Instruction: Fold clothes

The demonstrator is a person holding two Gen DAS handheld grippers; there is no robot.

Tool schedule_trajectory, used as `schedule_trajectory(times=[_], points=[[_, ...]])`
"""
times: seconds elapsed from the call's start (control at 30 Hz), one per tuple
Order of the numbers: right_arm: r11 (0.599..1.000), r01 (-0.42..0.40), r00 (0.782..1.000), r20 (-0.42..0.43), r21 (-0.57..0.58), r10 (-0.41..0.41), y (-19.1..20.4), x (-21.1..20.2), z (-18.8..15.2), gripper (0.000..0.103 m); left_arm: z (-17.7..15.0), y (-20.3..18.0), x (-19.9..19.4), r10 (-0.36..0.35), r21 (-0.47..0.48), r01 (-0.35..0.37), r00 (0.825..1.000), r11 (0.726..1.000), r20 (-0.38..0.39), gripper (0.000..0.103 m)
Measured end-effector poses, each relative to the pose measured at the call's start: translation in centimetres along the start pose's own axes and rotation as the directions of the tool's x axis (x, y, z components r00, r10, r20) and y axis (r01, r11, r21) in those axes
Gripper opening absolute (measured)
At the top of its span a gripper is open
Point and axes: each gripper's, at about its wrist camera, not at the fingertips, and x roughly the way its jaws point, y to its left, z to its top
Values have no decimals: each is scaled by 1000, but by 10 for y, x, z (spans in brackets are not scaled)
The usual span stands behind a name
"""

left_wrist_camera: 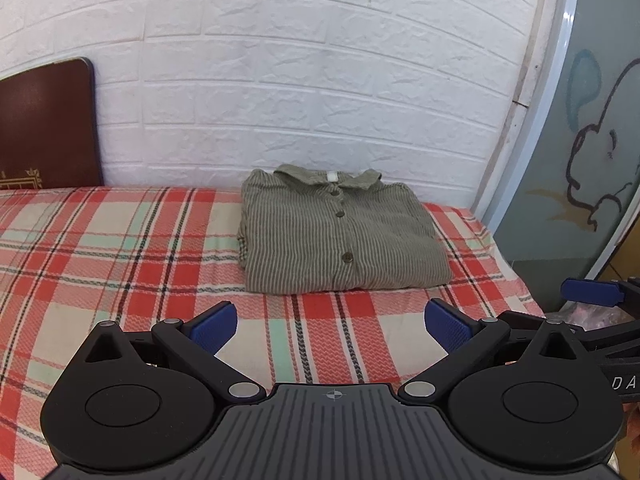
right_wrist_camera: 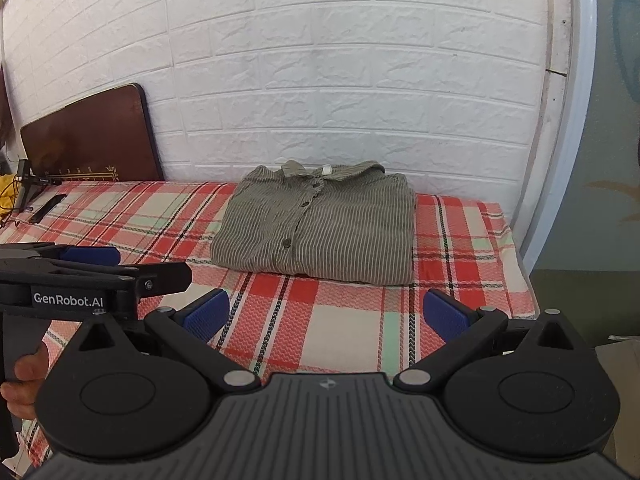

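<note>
A green striped button-up shirt (left_wrist_camera: pixel 340 232) lies folded into a neat rectangle on the plaid-covered bed, collar toward the wall; in the right wrist view the shirt (right_wrist_camera: pixel 320 226) sits the same way. My left gripper (left_wrist_camera: pixel 330 326) hovers open in front of the shirt, apart from it, nothing between its blue pads. My right gripper (right_wrist_camera: pixel 326 318) is also open and empty, a short way before the shirt's near edge. The left gripper (right_wrist_camera: pixel 90 258) shows from the side at the left of the right wrist view, a hand below it.
The red, cream and green plaid bedspread (left_wrist_camera: pixel 100 248) stretches left. A white brick-pattern wall (left_wrist_camera: pixel 320 80) backs the bed. A dark brown board (right_wrist_camera: pixel 92 136) leans at the far left, small dark items (right_wrist_camera: pixel 48 206) near it. A painted panel (left_wrist_camera: pixel 580 140) stands on the right.
</note>
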Motion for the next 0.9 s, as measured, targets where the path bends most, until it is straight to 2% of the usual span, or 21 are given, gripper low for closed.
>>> schedule_trajectory(times=[0.9], points=[[1000,6,999,-42,18,-5,-12,19,3,102,0,-5,15,10,32,-9,1000,999,-20,103]])
